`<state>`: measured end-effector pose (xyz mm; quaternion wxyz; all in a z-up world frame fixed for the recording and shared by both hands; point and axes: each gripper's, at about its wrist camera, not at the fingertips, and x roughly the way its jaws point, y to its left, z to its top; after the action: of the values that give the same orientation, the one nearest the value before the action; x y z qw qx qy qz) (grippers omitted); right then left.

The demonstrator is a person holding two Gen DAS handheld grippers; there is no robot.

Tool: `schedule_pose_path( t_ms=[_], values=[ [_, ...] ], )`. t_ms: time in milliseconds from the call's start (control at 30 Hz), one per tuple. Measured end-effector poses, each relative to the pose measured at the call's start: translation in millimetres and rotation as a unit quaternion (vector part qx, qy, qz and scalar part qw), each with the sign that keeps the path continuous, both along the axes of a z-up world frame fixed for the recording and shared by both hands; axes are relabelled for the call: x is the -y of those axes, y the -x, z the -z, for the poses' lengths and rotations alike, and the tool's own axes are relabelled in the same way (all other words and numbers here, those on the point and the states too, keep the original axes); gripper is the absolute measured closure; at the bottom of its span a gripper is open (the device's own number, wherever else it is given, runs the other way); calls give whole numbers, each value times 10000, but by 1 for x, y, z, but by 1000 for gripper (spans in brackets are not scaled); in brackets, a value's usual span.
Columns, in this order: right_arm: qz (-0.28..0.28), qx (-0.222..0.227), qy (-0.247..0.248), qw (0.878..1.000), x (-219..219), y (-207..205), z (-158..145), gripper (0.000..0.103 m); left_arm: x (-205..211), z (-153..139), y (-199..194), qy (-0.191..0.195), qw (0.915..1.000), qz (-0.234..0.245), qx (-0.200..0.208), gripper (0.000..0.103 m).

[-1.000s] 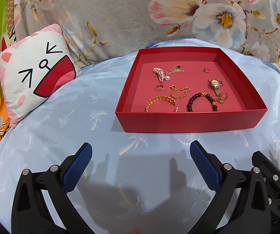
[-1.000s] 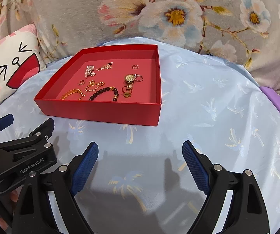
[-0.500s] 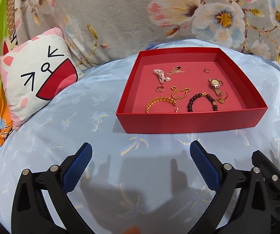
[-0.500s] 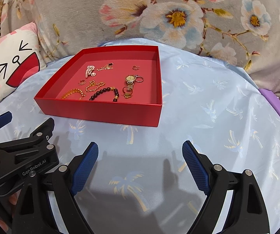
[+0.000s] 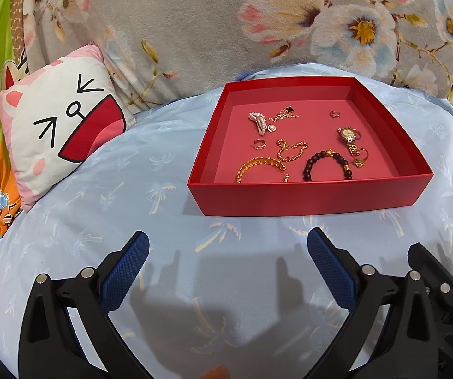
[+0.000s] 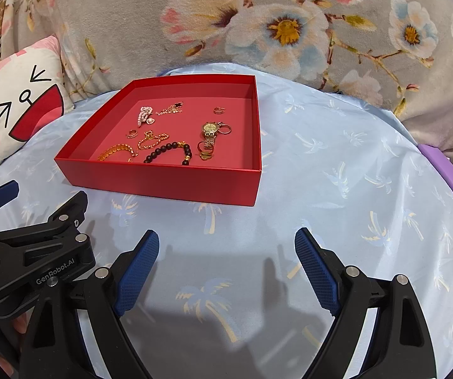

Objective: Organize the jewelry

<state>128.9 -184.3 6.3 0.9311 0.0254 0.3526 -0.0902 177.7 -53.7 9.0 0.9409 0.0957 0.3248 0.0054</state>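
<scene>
Both spread wide and holding nothing, left gripper and right gripper side by side above the light-blue palm-print sheet, short of the red tray with gold watch, dark bead bracelet, gold bangle, pearl piece loose inside.

One red tray, one watch – one cushion
</scene>
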Motion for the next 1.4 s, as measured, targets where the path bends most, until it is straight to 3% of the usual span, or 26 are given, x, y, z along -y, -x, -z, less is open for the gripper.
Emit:
schedule_pose_path(
  t_ms=[1400],
  values=[
    [7,-7,2,10000,0,-1,0,17,0,0,0,-50,10000,0,-5,5]
  ],
)
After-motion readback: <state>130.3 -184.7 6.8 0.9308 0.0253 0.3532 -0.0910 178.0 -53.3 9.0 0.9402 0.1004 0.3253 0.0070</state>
